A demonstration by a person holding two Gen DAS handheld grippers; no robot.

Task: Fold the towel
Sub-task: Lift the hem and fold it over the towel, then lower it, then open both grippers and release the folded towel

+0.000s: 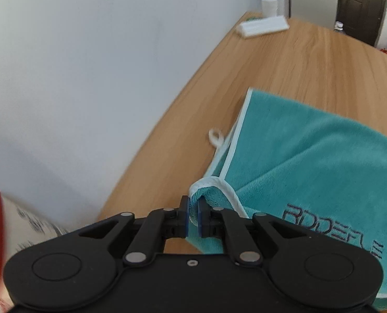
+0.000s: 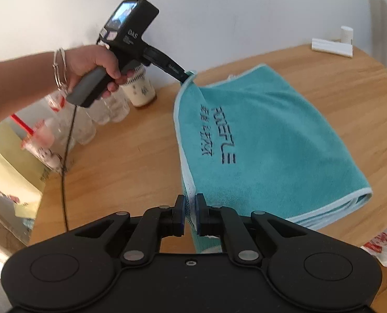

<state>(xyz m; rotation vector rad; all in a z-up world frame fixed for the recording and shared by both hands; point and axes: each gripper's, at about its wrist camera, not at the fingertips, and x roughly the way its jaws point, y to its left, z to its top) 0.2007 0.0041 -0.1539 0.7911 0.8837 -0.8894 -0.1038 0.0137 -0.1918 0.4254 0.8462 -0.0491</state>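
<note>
A teal towel (image 2: 266, 140) with a pale hem and dark lettering lies partly folded on the wooden table (image 2: 131, 143). Its left edge is lifted off the surface. My left gripper (image 1: 192, 208) is shut on the far corner of that edge; in the right wrist view the same gripper (image 2: 187, 77) shows, held by a person's hand (image 2: 94, 62). My right gripper (image 2: 190, 204) is shut on the near corner of the same edge. The towel (image 1: 310, 161) hangs between the two grips, and its white hanging loop (image 1: 215, 137) rests on the table.
Plastic cups and bottles (image 2: 89, 120) and a paper cup (image 2: 141, 88) stand at the table's left edge by the wall. A white box (image 2: 331, 47) and white cylinder (image 2: 346, 34) sit at the far corner. A plastic bag (image 2: 384, 242) lies lower right. A cable (image 2: 65, 161) hangs from the left gripper.
</note>
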